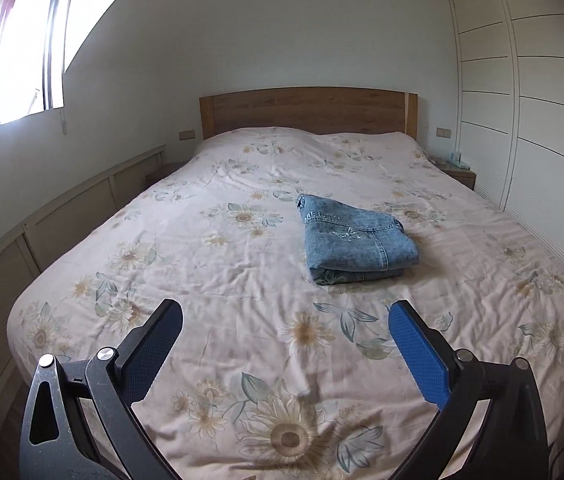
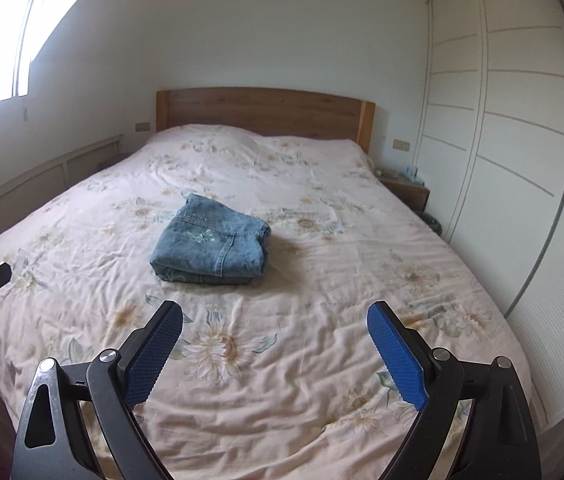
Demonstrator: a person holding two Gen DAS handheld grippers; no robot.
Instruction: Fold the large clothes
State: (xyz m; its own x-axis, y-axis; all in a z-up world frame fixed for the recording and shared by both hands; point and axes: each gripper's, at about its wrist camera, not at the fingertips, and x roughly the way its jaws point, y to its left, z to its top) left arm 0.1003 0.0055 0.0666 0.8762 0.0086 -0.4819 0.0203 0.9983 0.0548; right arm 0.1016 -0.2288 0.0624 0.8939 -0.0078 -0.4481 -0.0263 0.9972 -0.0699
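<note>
Jeans (image 1: 356, 238) folded into a compact stack, mid-bed on floral bedspread (image 1: 217, 264). Left gripper (image 1: 286, 320) and right gripper (image 2: 274, 320) both spread wide, empty, hovering near foot of bed, well short of denim.

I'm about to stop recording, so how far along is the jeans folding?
Done: the jeans lie folded in a compact stack on the bed. In hand: nothing; the left hand-held gripper and right hand-held gripper are open and empty. Left: no unfolded clothes are visible.
</note>
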